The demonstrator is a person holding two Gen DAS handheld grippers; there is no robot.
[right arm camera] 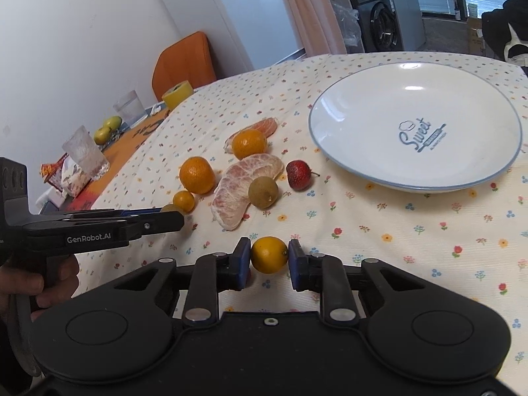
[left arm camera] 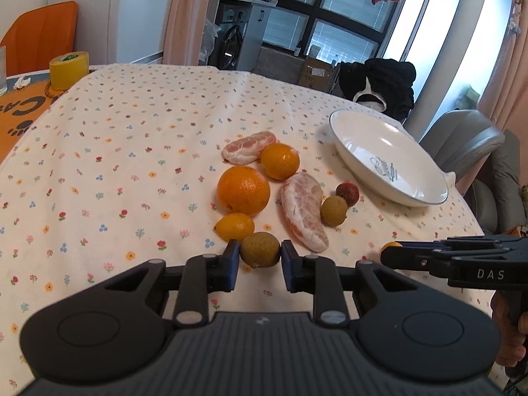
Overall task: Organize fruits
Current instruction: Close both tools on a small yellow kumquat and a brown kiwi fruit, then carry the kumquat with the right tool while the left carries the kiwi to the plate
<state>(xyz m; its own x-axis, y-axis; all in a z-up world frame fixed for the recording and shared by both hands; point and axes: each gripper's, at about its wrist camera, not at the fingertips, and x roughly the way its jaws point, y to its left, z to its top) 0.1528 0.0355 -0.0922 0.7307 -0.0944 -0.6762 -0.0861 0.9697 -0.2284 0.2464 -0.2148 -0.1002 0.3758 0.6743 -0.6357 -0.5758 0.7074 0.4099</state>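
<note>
My left gripper is shut on a brown-green longan, both pads touching its sides. A small yellow-orange kumquat sits clamped in my right gripper just over the floral cloth. Each gripper shows side-on in the other's view: the right gripper and the left gripper. Beyond lie a large orange, a mandarin, two peeled pomelo segments, another kumquat, a second longan and a red lychee. The white plate is to the right with nothing on it.
A yellow tape roll, two glasses and green fruit stand on the orange mat at the left. An orange chair is behind. A grey chair stands past the table's right edge. A hand holds the left gripper's handle.
</note>
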